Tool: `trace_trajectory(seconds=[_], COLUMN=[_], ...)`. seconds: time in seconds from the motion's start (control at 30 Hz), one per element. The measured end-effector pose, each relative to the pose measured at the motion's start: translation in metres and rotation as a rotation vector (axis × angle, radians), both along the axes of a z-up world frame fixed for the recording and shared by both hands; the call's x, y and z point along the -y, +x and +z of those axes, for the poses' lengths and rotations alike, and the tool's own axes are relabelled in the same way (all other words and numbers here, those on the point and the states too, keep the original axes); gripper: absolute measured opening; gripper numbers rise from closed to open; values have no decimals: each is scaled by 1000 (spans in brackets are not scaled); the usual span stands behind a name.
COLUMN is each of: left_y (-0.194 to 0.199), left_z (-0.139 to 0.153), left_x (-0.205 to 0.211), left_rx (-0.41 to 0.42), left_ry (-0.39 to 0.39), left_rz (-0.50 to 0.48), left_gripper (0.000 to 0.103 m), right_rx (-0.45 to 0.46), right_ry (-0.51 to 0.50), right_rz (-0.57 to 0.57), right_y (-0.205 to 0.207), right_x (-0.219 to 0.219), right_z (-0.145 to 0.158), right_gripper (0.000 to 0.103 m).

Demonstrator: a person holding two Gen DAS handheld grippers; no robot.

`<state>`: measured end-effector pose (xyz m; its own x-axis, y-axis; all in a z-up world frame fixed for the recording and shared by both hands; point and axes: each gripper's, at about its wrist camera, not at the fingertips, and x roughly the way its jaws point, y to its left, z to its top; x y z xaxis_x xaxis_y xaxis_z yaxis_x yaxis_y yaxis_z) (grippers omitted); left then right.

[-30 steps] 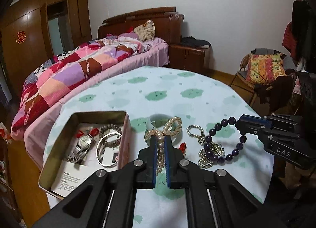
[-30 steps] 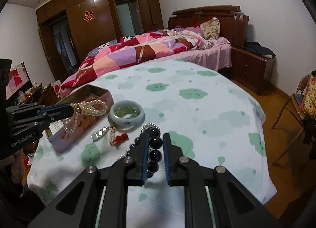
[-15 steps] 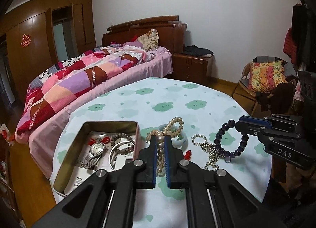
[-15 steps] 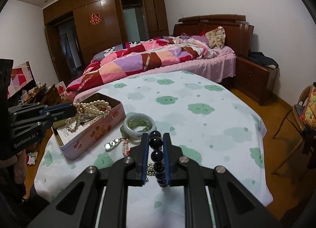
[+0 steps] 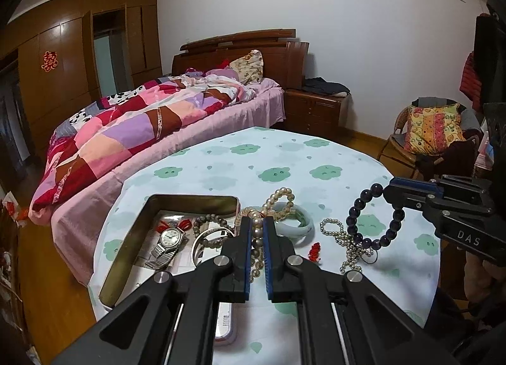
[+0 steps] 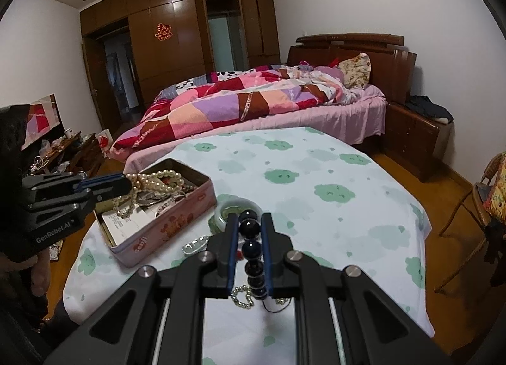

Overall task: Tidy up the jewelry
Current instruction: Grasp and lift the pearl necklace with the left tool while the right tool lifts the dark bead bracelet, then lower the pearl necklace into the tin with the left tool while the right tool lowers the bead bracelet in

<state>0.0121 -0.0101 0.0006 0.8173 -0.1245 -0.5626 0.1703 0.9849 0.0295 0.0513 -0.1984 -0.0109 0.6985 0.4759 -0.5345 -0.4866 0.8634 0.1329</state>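
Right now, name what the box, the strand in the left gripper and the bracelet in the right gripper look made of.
Box: thin metal by its look, with a dull brassy inside and a pink printed outside.
Strand in the left gripper: cream glossy round beads, likely pearl or imitation.
Bracelet in the right gripper: dark purple polished beads, stone or glass.

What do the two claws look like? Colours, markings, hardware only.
Both are matte black, angular frames with cut-out slots and round silver bolt heads. Fingers carry blue pads. The left claw reads "GenRobot.AI" in white on its side in the right wrist view; the right claw reads "DAS" in the left wrist view. No cables or sleeves visible.
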Motion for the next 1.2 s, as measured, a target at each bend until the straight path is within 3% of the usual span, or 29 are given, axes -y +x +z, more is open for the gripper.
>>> trace_trajectory(seconds=[0.6, 1.2], left_y=[1, 10], left_z=[0, -1], left_x=[-34, -82], left_rx=[4, -5], left_ry=[-20, -24], left_rz=[75, 173], left_gripper=[5, 5], right_rx=[24, 83], right_ry=[-28, -50], right_rz=[80, 216], right_y=[5, 13], right_x=[-37, -107], right_z=[12, 30], right_gripper=[16, 16])
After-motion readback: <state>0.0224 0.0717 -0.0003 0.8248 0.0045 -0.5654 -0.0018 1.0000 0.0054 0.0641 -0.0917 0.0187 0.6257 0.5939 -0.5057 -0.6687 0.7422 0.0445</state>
